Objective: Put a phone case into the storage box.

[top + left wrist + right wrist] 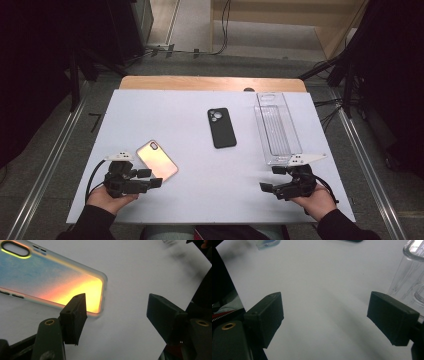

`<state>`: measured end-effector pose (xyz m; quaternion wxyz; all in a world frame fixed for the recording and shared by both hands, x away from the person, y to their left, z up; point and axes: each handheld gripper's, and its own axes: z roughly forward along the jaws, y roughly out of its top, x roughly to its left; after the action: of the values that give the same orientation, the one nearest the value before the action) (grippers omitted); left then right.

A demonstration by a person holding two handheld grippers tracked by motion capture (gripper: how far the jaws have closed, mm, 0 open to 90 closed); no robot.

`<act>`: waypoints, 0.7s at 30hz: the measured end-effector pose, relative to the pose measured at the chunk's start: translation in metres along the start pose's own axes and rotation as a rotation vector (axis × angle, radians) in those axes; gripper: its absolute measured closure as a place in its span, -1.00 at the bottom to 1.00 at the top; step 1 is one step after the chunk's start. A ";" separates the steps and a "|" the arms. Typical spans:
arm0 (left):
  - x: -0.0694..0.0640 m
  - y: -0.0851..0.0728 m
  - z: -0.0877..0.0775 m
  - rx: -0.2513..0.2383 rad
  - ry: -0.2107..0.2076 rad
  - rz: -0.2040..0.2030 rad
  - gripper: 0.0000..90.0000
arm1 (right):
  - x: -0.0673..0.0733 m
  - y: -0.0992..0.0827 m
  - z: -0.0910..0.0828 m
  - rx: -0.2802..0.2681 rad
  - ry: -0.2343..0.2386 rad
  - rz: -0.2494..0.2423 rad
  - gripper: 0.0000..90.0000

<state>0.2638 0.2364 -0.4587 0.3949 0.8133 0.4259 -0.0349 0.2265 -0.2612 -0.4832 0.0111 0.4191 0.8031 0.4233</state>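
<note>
Phone cases: two, iridescent case just beside left gripper, black case farther off.
Clear tray: one, beside right gripper.
Jaws: both pairs spread, empty.

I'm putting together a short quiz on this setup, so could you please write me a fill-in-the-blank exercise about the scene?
1. The iridescent phone case lies nearest the ____ gripper.
2. The black phone case lies between the iridescent one and the clear ____.
3. Both the left and the right gripper have their jaws ____.

Missing words: left; tray; open
</note>
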 end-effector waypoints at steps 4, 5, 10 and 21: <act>0.003 0.001 -0.004 -0.016 0.026 -0.009 -0.30 | 0.001 0.000 0.001 0.006 0.002 0.002 -0.74; 0.004 0.000 -0.005 -0.021 0.035 -0.016 -0.35 | 0.001 0.000 0.001 0.006 0.003 0.002 -0.74; 0.011 0.002 -0.010 -0.038 0.074 -0.055 -0.35 | 0.001 0.000 0.001 0.009 0.002 -0.002 -0.73; 0.033 0.012 -0.020 -0.038 0.182 -0.101 -0.08 | 0.001 0.000 0.001 0.011 0.001 -0.008 -0.74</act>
<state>0.2881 0.2680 -0.4504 0.3680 0.7828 0.5011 0.0272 0.2261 -0.2598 -0.4836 0.0098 0.4158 0.8072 0.4189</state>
